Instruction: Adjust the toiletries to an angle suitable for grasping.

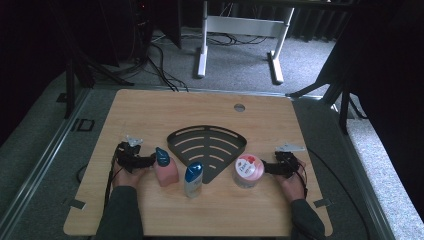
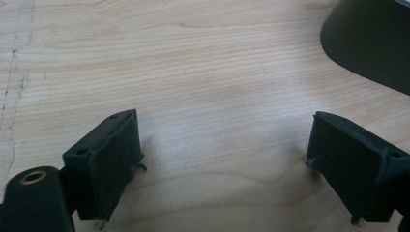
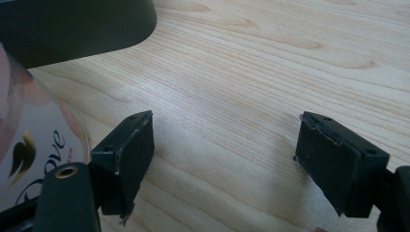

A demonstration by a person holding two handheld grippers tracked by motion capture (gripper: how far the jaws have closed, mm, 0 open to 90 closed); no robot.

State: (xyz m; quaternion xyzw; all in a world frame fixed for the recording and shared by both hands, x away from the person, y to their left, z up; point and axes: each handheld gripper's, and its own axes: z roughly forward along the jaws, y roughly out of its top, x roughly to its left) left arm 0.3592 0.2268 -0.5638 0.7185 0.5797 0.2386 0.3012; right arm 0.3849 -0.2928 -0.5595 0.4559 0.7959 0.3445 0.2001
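Right gripper (image 1: 270, 168) jaws wide, empty, just beside Dove jar (image 1: 248, 171), which stands upright toward surface's (image 1: 150, 110) near edge, on inner side of jaws. Left gripper (image 1: 148, 161) jaws wide, empty, just beside upright pink bottle (image 1: 165, 169). Black rack (image 1: 207, 147) mid-surface, behind both.

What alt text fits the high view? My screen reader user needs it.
A person's two hands rest open grippers on a wooden table, the left gripper beside a pink bottle, the right gripper beside a pink jar. A white bottle stands before a black fan-shaped rack.
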